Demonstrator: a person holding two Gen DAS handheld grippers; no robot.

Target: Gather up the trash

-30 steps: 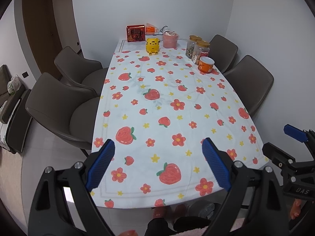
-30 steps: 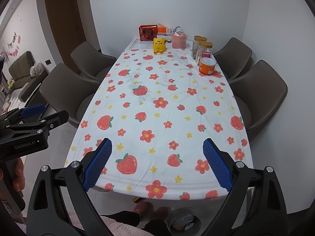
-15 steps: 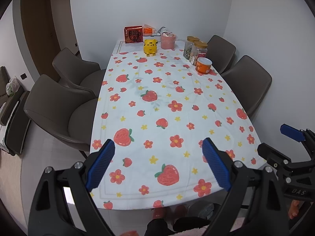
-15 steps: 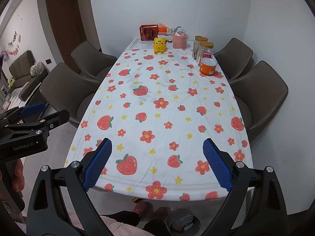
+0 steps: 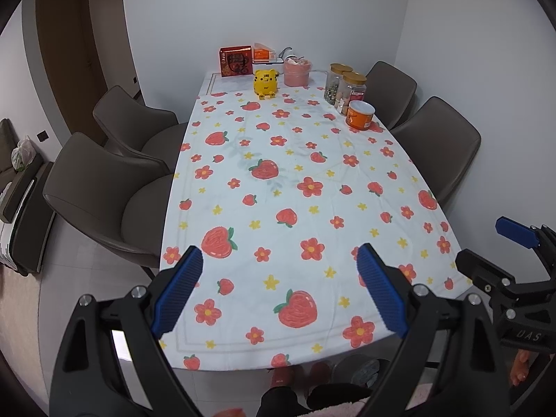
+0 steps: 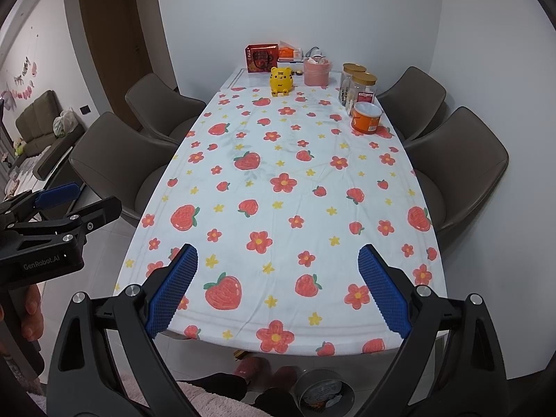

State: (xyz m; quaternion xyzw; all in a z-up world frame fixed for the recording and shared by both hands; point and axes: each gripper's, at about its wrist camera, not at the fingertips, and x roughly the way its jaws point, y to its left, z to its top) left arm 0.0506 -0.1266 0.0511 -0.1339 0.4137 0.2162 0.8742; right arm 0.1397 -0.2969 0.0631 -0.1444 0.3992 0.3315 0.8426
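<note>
My left gripper is open and empty, held above the near end of the table with the strawberry cloth. My right gripper is open and empty, also above the near end. A small round bin with scraps inside stands on the floor under the table's near edge; it also shows in the left wrist view. No loose trash shows on the cloth. The right gripper shows at the right edge of the left wrist view, the left gripper at the left edge of the right wrist view.
At the far end stand a red box, a yellow tiger toy, a pink tub, two cork-lid jars and an orange can. Brown chairs line both sides. A sofa is at far left.
Both grippers have drawn back slightly from the table, so it looks a little smaller. Both stay open and empty.
</note>
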